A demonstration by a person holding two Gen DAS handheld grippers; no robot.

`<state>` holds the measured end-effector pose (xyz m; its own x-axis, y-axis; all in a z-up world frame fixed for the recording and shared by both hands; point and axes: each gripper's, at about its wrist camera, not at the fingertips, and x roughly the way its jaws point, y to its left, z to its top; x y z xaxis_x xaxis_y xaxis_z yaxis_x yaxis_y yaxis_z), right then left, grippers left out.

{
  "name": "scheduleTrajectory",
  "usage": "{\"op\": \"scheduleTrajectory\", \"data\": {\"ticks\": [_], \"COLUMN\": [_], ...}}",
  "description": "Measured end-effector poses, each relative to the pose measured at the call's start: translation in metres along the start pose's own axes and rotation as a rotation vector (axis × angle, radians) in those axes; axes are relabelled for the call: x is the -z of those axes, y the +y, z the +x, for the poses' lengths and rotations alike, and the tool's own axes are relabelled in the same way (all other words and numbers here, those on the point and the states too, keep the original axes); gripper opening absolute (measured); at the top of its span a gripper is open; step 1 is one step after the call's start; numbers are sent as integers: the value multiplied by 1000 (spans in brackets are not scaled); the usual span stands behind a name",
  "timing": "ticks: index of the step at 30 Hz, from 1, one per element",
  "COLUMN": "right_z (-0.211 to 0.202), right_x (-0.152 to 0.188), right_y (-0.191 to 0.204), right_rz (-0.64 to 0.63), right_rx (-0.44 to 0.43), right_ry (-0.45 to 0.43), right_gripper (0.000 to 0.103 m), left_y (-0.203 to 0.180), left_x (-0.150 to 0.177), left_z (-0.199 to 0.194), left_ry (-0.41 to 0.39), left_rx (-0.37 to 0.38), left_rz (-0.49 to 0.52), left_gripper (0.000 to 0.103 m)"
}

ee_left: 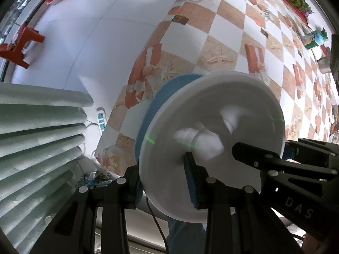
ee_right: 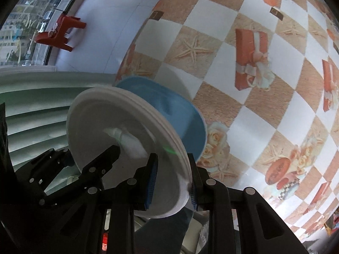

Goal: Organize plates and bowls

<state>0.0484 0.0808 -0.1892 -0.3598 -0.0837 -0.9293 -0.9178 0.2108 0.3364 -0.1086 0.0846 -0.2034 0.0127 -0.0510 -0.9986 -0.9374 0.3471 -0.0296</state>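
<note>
both grippers, left (ee_left: pixel 163 187) and right (ee_right: pixel 172 183), pinch the rim of a white plate stack (ee_left: pixel 211 139) with a blue bowl (ee_right: pixel 180 114) underneath, mid-carry; next, find a clear spot and set it level.

place: home | cues: patterned tablecloth (ee_right: pixel 243 67), red stool (ee_right: pixel 59 31), tiled floor (ee_left: pixel 95 31)

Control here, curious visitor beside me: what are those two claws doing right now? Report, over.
Left gripper and right gripper both clamped on one stack: white plates backed by a blue bowl. Stack held on edge above the checkered tablecloth. Nothing in the way.
</note>
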Motion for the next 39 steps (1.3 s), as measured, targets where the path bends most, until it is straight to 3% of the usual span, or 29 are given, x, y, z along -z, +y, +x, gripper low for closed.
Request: {"op": "scheduleTrajectory", "data": {"ticks": [4, 9, 11, 13, 17, 22, 23, 24, 33, 39], "right_z": [11, 15, 12, 5, -9, -26, -31, -34, -52, -57], "right_x": [-5, -3, -4, -2, 2, 13, 15, 18, 34, 47], "right_y": [1, 1, -1, 0, 5, 0, -3, -3, -2, -7], "right_rz": [-4, -2, -1, -16, -78, -68, -68, -70, -82, -90], "right_rx": [14, 30, 15, 8, 52, 76, 79, 81, 152, 183], "right_ry": [-4, -18, -31, -54, -95, -152, -167, -184, -223, -214], "right_gripper": [30, 33, 48, 85, 87, 87, 90, 103, 103, 103], "left_y": [1, 5, 4, 1, -1, -6, -10, -12, -16, -16], "left_x": [0, 3, 5, 8, 12, 18, 19, 20, 37, 41], "left_z": [10, 11, 7, 1, -12, -24, -27, -26, -34, -39], "left_ry": [-10, -39, -72, -111, -148, -180, -179, -172, -150, -153], "left_rx": [-5, 0, -29, -62, -74, -94, -108, -112, -9, -23], "left_rz": [3, 3, 14, 33, 43, 82, 96, 107, 139, 159], "left_gripper": [39, 57, 70, 73, 79, 88, 92, 102, 103, 103]}}
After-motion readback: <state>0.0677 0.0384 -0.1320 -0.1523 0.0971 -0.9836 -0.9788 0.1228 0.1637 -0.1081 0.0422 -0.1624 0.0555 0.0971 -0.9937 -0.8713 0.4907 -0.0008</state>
